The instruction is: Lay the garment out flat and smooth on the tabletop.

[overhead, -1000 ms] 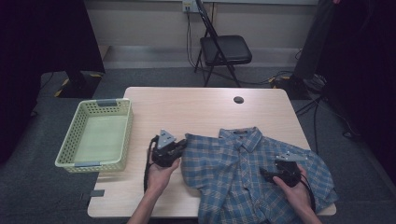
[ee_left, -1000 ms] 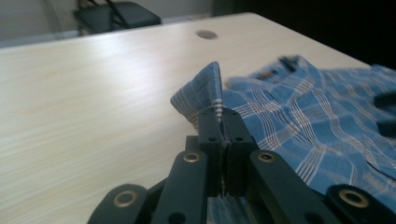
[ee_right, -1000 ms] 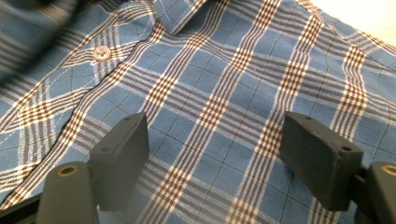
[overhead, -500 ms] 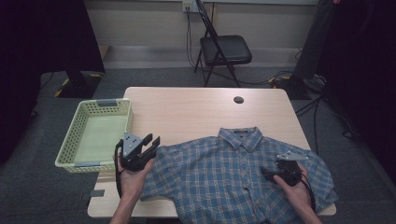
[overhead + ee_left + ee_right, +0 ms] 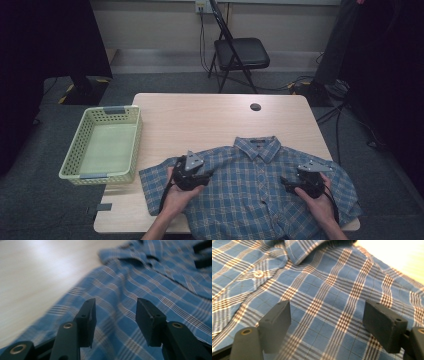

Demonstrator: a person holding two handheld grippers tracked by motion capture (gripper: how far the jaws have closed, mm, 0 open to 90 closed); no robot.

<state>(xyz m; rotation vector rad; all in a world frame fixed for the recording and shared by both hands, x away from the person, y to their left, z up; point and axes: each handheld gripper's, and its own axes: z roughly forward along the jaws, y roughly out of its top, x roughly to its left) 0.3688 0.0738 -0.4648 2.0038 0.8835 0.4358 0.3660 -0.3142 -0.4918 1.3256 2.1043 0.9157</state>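
A blue plaid shirt lies spread front-up on the wooden table, collar toward the far side. My left gripper hovers over the shirt's left chest. Its jaws have just been opening and stand apart above the cloth with nothing between them, as the left gripper view shows. My right gripper rests over the shirt's right side. In its own view the right gripper is open wide over the fabric near the collar and a button.
A pale green perforated basket sits at the table's left edge. A small black round object lies near the far edge. A black folding chair stands behind the table. Bare tabletop stretches beyond the collar.
The left gripper drew the left sleeve out toward the basket, let go, and came back right over the shirt's chest. The sleeve now lies spread flat. The right gripper stayed put.
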